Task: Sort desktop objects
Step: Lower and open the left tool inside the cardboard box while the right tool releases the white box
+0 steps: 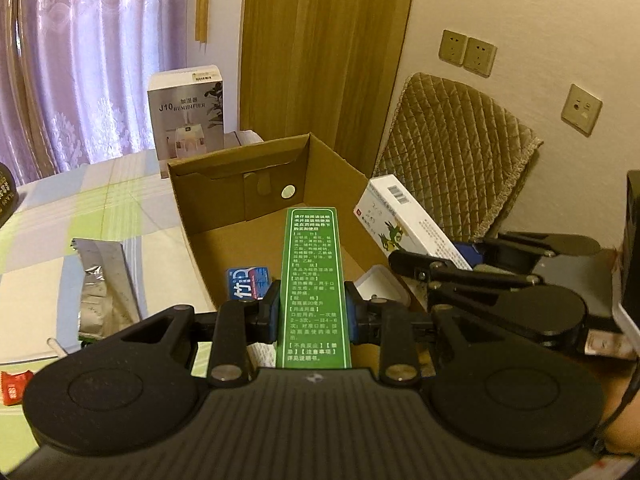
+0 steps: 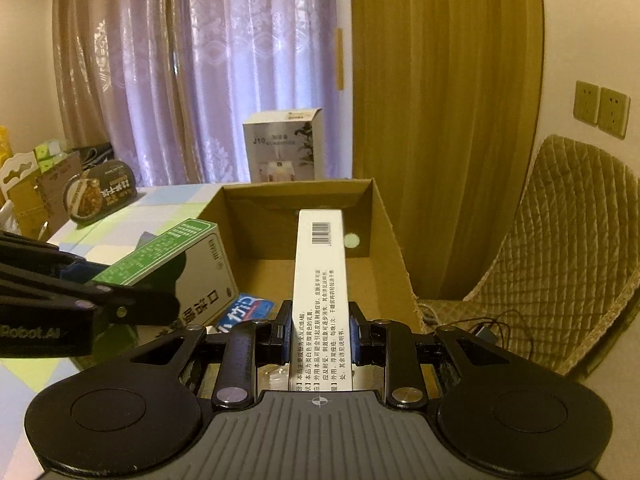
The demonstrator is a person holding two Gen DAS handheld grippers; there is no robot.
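Note:
My left gripper point(image 1: 312, 312) is shut on a long green medicine box point(image 1: 313, 268), held over the open cardboard box point(image 1: 240, 172). My right gripper point(image 2: 319, 330) is shut on a long white medicine box point(image 2: 320, 280), also over the cardboard box point(image 2: 390, 240). In the left wrist view the white box point(image 1: 404, 220) and right gripper point(image 1: 452, 272) show at the right. In the right wrist view the green box point(image 2: 168, 252) and left gripper point(image 2: 132, 300) show at the left. A blue packet point(image 1: 248, 284) lies on the box floor, the same blue packet point(image 2: 248, 314) in the right wrist view.
A silver foil pouch point(image 1: 104, 280) and a red wrapper point(image 1: 14, 386) lie on the checked tablecloth point(image 1: 80, 208). A white humidifier box point(image 1: 188, 112) stands behind the carton. A quilted chair point(image 1: 460, 160) is at the right. A round food tub point(image 2: 100, 192) sits far left.

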